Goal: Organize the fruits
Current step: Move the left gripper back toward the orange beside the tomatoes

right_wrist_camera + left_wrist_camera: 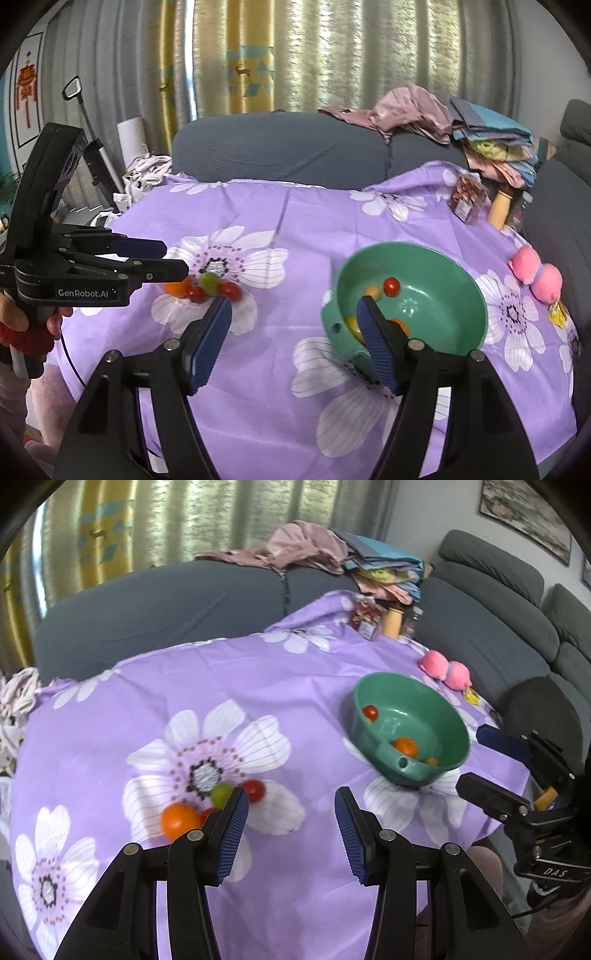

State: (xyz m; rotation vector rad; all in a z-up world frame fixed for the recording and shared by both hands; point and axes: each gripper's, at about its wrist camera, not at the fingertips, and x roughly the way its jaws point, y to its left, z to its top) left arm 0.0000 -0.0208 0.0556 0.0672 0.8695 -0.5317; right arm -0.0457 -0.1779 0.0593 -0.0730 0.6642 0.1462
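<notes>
Two hand-held grippers hang over a table draped in a purple cloth printed with white flowers. Nearest in the left wrist view, the left hand-held gripper has its blue-padded jaws parted with nothing between them and only cloth beneath; it angles down toward the table. Just beyond its left pad lies a loose cluster of fruit, well to the left of the green bowl: an orange, a green round fruit, a red tomato and a second red one half hidden behind the pad. All are round, so no long axis can be told.

The right hand-held gripper also stands with its jaws apart and empty; its right pad overlaps the bowl's near rim in its own view, though whether it touches cannot be told. From the left wrist view it sits just right of the bowl.

Inside the bowl, which sits upright with a small holed tab on its near rim, lie an orange fruit, a cherry tomato against the far-left wall, and a smaller yellowish piece by the near wall.

Beyond the bowl rests a pink plush toy. Farther still, at the table's far edge, stand a packet and a tan bottle. Behind the table runs a grey sofa with heaped clothes.
</notes>
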